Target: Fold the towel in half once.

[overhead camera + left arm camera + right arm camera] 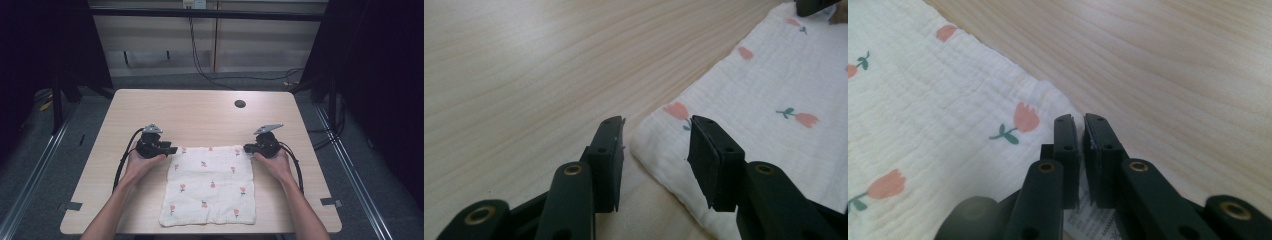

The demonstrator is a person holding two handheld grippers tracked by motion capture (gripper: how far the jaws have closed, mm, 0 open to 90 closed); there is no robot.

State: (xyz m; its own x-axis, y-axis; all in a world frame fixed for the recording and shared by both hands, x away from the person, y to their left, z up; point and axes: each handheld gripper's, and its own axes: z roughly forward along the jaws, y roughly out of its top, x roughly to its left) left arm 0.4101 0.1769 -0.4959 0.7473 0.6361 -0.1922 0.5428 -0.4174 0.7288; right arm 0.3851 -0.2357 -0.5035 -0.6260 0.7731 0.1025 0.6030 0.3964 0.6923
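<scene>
While the cloth (209, 185) lies flat by the counter's (200, 112) near edge, the right gripper (1081, 131) has its fingers pinched on the far right corner. The left gripper (655, 137) straddles the far left corner, fingers half open. Lifting or folding looks not yet begun. No containers around.

Light wooden table (200, 112) on grey floor (360, 165), dark curtains (385, 75) flanking.

Small print marks a white label (1093, 220) on the cloth (938, 115), too blurred to read.
</scene>
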